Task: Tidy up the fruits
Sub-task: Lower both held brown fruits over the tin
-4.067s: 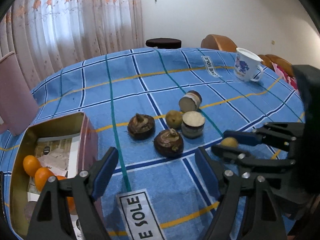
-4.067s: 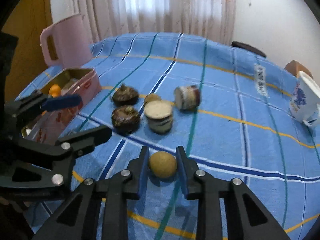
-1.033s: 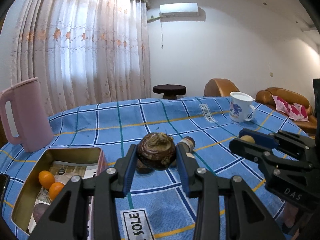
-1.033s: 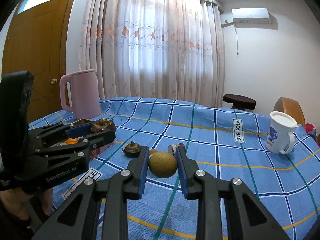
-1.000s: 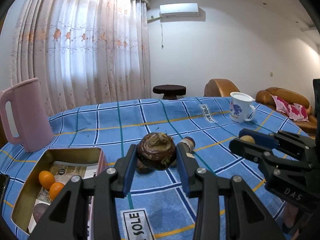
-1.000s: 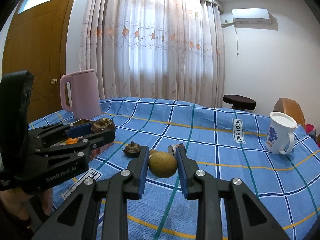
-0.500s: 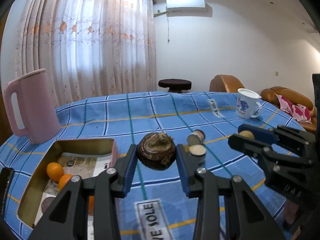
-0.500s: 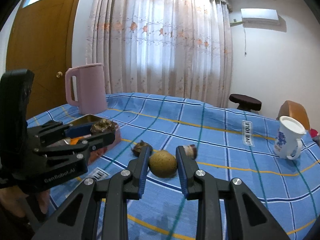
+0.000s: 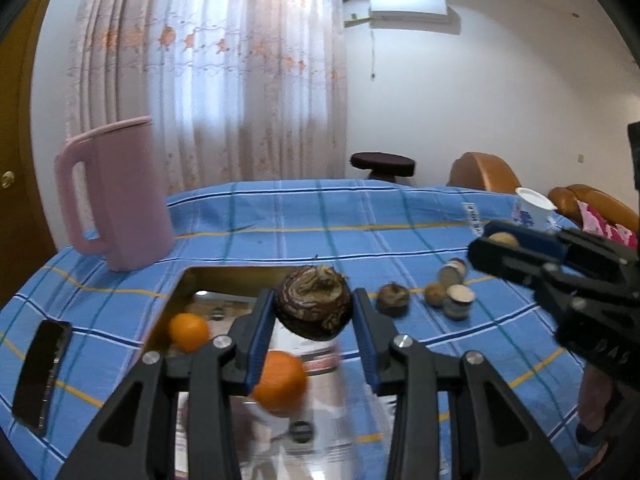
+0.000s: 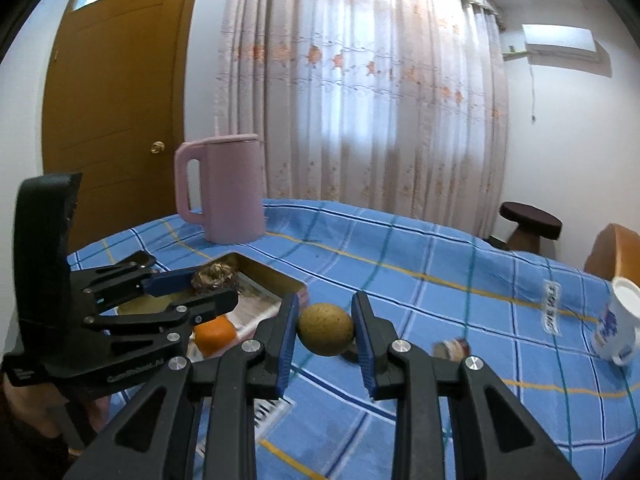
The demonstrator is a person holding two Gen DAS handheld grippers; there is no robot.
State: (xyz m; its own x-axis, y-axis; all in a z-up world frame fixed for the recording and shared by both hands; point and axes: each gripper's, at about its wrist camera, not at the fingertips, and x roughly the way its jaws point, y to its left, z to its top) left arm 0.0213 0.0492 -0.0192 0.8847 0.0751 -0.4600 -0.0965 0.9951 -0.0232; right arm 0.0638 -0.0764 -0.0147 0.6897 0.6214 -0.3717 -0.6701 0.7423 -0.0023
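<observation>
Left gripper (image 9: 314,314): jaws pinching a dark brown, knobbly round fruit (image 9: 315,307), squeezed at its widest sides so it sits level between the blue pads, carried above the open gold tin box (image 9: 188,280); likely about to be dropped in with the rest. Right gripper (image 10: 325,330): jaws pressed onto a small tan, speckled round fruit (image 10: 326,329), also held off the cloth, just beside the tin's near corner in its own view. Looks like both hands carry at once to save a trip. In the tin: two oranges (image 9: 189,331) on printed paper lining; a darker, purplish lump beneath the left fingers is too blurred to name. Left on the blue checked tablecloth (image 9: 280,216): another dark fruit (image 9: 393,300), a small tan one (image 9: 435,294) and two cut cylindrical pieces with pale faces (image 9: 459,306), kind unclear. Pink jug (image 9: 114,196) stands beyond the tin; a dark phone (image 9: 42,374) lies to its left; white printed mug (image 10: 618,326) well apart on the far right. Tin's near end is cut off by the fingers, so free room inside cannot be judged.
</observation>
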